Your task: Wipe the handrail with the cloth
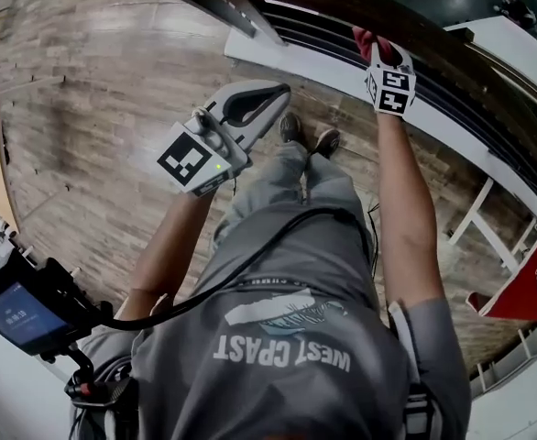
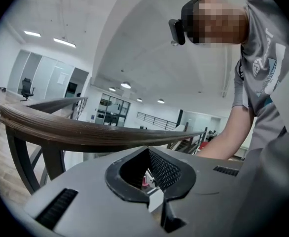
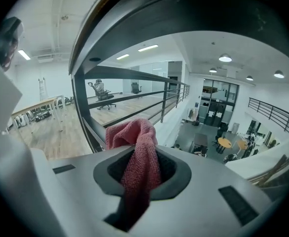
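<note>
Pink-red cloth [image 3: 140,167] held up at a dark wooden handrail [image 1: 342,3].
Nubbly and crumpled, the cloth bunches above the right gripper [image 3: 142,179], whose jaws are clamped on it with a tail hanging through the opening; in the head view it sits at 1 o'clock, against the rail's near edge. The left gripper [image 1: 259,104], just left of centre toward 10 o'clock, has its jaws closed on nothing and hangs apart from the rail. A grey T-shirt [image 1: 287,337] at 6 o'clock carries "WEST COAST" in white print. Below lies a wood-plank floor [image 1: 94,108]; beyond the railing is a bright open office with white ceiling, strip lights and an office chair [image 3: 102,90] at 10 o'clock.
</note>
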Demonstrator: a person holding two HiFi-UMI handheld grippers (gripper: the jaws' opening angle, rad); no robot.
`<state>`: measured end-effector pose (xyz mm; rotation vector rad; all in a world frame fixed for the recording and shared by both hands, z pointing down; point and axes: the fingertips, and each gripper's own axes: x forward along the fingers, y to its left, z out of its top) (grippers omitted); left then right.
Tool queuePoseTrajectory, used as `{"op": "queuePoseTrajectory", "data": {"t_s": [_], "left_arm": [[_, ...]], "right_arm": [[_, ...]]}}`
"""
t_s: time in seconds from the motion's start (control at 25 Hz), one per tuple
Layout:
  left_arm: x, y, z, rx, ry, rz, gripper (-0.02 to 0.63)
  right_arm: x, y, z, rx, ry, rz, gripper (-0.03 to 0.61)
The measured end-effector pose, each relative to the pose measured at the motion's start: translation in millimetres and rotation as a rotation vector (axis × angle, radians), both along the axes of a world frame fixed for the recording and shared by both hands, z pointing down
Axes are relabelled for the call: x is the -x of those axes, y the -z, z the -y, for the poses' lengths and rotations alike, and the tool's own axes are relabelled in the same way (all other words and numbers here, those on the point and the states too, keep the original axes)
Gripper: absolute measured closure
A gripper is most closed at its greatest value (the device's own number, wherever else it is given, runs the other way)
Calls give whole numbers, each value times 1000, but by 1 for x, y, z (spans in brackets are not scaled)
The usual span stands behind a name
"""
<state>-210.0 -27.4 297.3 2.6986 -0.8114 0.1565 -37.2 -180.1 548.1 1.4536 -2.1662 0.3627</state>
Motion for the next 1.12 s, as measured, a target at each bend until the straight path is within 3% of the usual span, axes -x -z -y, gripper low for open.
{"op": "queuePoseTrajectory", "data": {"t_s": [0.12, 0.28, 0.52, 0.68, 0.96, 1.12], "left_arm": [[-1, -4, 13, 12, -22, 0, 609], [-20, 8, 22, -34, -76, -60, 609], [-50, 3, 22, -20, -98, -34, 609], [-91, 0, 18, -8, -98, 4, 609], [-184, -2, 0, -25, 17, 37, 609], [-250, 2, -18, 8, 54, -15, 609]], "right_arm": [[-6, -2, 3, 22, -29, -1, 526], [-25, -1, -1, 29, -48, -18, 526], [-57, -3, -9, 26, -40, -29, 526], [-88, 0, -13, 17, -12, -21, 526], [-147, 12, -34, 0, 95, -14, 526], [-196, 10, -47, 1, 122, -4, 526]]}}
